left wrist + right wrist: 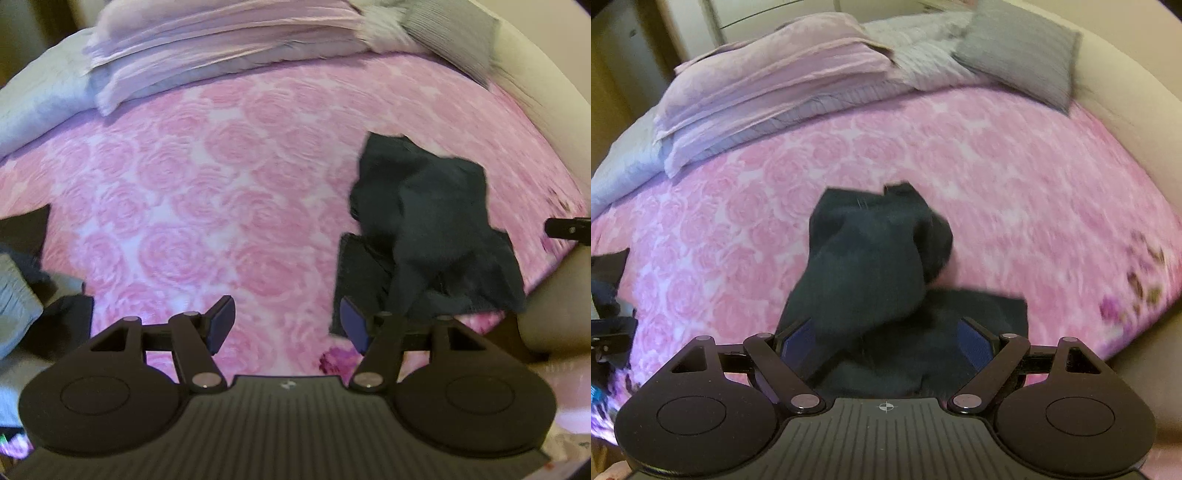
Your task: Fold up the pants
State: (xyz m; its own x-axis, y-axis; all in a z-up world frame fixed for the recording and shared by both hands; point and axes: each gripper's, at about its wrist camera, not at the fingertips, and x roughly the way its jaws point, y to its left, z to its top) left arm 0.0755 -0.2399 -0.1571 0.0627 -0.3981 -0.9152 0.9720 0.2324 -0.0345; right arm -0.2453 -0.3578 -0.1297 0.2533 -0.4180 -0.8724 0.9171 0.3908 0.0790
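Observation:
Dark navy pants lie crumpled in a heap on the pink rose-patterned bedspread. In the left wrist view they sit to the right. My left gripper is open over bare bedspread, and its right finger is just at the heap's near-left edge. In the right wrist view the pants fill the centre and bunch up toward the camera. My right gripper is open wide, with the near part of the cloth lying between its fingers. The blue pads are apart and clamp nothing.
A folded pale pink blanket and a grey cushion lie at the far end of the bed. A beige padded frame runs along the right side. More dark clothing sits at the bed's left edge.

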